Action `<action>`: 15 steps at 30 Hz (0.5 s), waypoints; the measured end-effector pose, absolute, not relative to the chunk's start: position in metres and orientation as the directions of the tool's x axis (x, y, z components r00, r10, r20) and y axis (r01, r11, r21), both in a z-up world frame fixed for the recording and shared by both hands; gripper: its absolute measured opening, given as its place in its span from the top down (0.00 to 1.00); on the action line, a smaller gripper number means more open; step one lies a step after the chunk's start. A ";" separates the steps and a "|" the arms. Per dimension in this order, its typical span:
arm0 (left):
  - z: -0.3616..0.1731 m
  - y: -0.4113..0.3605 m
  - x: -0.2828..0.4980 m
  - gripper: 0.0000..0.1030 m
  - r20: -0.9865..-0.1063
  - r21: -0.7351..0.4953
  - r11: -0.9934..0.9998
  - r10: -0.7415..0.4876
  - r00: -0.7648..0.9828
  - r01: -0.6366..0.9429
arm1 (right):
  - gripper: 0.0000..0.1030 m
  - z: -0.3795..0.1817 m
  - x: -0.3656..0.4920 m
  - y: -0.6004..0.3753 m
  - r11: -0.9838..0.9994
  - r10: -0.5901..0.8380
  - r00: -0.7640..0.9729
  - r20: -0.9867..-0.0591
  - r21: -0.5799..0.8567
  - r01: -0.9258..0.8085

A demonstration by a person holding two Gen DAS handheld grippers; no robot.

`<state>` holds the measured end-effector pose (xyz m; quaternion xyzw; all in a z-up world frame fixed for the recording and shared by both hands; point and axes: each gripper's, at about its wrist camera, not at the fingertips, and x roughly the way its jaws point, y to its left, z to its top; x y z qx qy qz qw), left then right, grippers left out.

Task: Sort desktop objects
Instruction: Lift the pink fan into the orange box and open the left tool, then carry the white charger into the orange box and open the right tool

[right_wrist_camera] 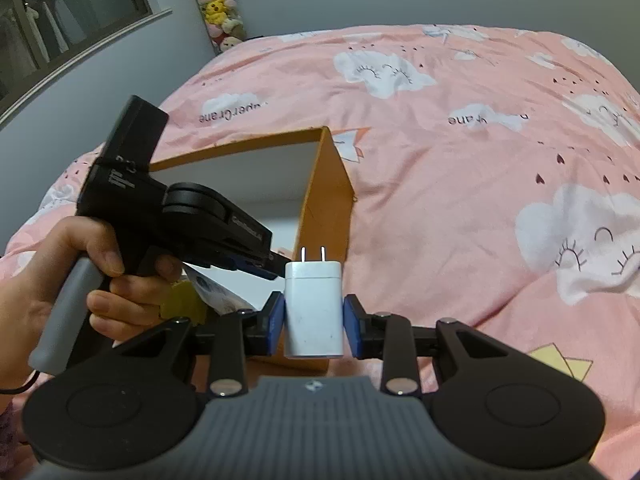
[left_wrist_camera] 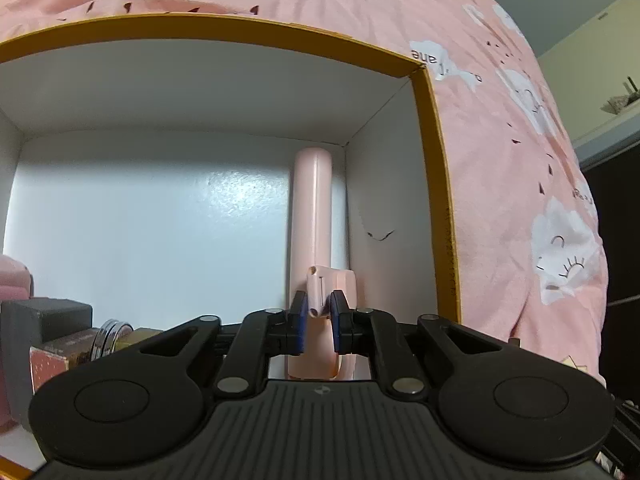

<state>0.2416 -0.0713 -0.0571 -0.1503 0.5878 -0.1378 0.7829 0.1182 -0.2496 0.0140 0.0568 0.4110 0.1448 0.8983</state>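
Observation:
My left gripper [left_wrist_camera: 319, 316] reaches into an orange box with a white inside [left_wrist_camera: 436, 184]. Its blue pads are pressed on a small flap of a long pale pink tube-shaped object [left_wrist_camera: 311, 208], which lies along the box's right wall. In the right wrist view that left gripper [right_wrist_camera: 276, 266] is held by a hand [right_wrist_camera: 60, 264] and dips over the orange box wall [right_wrist_camera: 326, 200]. My right gripper [right_wrist_camera: 313, 308] is shut on a white charger plug [right_wrist_camera: 313, 288], its two prongs pointing away, just in front of the box.
A black block [left_wrist_camera: 44, 316], a round metal-rimmed item [left_wrist_camera: 110, 336] and a small patterned box [left_wrist_camera: 48, 368] lie in the box's near left corner. The box rests on a pink cloud-print bedspread [right_wrist_camera: 460, 200]. A wall and window [right_wrist_camera: 60, 20] stand at the far left.

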 end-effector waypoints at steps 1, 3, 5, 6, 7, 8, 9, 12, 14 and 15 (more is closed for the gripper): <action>-0.055 -0.068 0.241 0.87 -0.876 -0.402 0.915 -0.397 0.273 0.041 | 0.67 0.016 0.118 -0.249 0.949 0.314 0.623 -0.717 0.225 -0.219; -0.050 -0.064 0.241 0.87 -0.868 -0.408 0.911 -0.406 0.288 0.053 | 0.67 0.020 0.118 -0.247 0.947 0.321 0.630 -0.707 0.227 -0.228; -0.039 -0.057 0.236 0.84 -0.851 -0.419 0.905 -0.421 0.313 0.077 | 0.67 0.025 0.120 -0.245 0.942 0.336 0.636 -0.695 0.235 -0.240; -0.032 -0.053 0.234 0.81 -0.842 -0.424 0.902 -0.427 0.329 0.086 | 0.67 0.027 0.121 -0.243 0.938 0.348 0.636 -0.689 0.243 -0.249; -0.025 -0.049 0.231 0.81 -0.831 -0.427 0.899 -0.434 0.348 0.099 | 0.67 0.028 0.122 -0.240 0.932 0.363 0.634 -0.683 0.253 -0.261; -0.018 -0.045 0.228 0.80 -0.822 -0.428 0.897 -0.437 0.365 0.111 | 0.67 0.030 0.123 -0.238 0.925 0.379 0.629 -0.678 0.263 -0.273; -0.011 -0.040 0.224 0.80 -0.815 -0.425 0.897 -0.437 0.380 0.119 | 0.67 0.030 0.125 -0.234 0.918 0.397 0.622 -0.675 0.275 -0.288; 0.004 -0.030 0.216 0.80 -0.804 -0.402 0.905 -0.422 0.419 0.142 | 0.67 0.028 0.133 -0.218 0.900 0.431 0.592 -0.681 0.282 -0.331; 0.008 -0.026 0.212 0.80 -0.803 -0.394 0.907 -0.419 0.424 0.149 | 0.67 0.023 0.141 -0.206 0.899 0.428 0.573 -0.698 0.263 -0.351; 0.009 -0.023 0.209 0.80 -0.804 -0.395 0.908 -0.416 0.426 0.141 | 0.67 0.019 0.145 -0.200 0.900 0.422 0.566 -0.709 0.251 -0.356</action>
